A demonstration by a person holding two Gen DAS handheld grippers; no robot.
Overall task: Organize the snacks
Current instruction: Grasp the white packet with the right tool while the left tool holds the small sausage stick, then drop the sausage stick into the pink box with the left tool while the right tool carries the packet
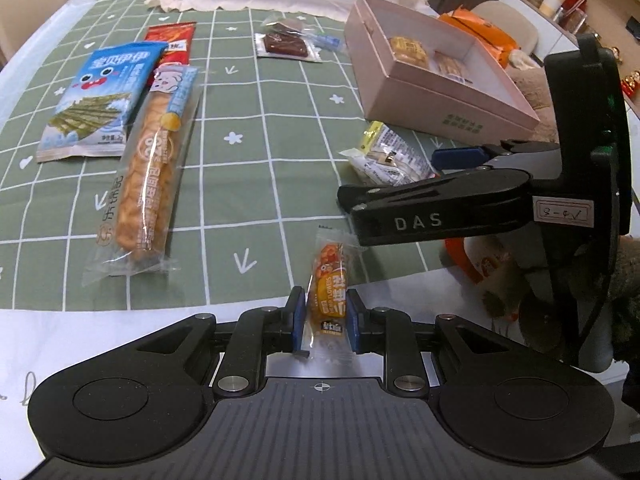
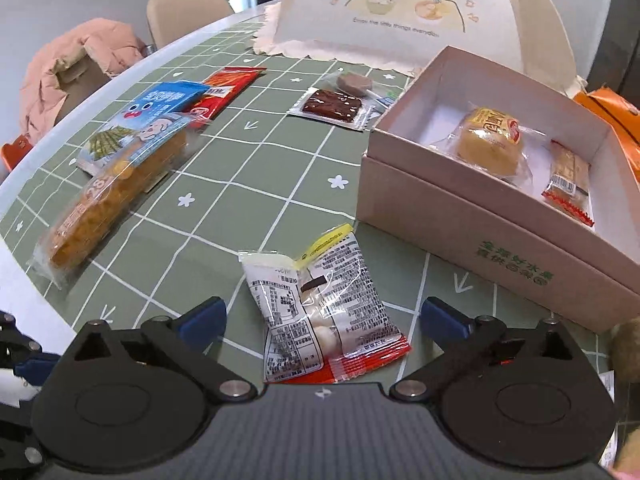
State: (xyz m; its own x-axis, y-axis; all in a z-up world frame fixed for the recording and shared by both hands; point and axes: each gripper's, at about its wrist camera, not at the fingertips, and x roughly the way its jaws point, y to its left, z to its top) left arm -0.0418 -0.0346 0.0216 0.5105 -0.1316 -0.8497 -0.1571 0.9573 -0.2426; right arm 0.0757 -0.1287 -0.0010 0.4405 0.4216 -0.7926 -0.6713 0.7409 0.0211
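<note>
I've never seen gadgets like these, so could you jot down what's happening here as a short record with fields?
Surface: green grid tablecloth
Left gripper: shut on small orange snack packet
Right gripper: open, fingers either side of clear white packet lying on the cloth
Pink box: open, holds a round yellow cake and a wrapped bar
Loose snacks: blue seaweed packet, long cracker pack

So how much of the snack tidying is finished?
Early days. Two snacks already lie in the pink box: a yellow cake and a red-edged bar. The left gripper is shut on a small orange packet; the right gripper is open around a clear white packet. Left on the cloth: the seaweed pack, long cracker roll, red packet and brown snack.
</note>
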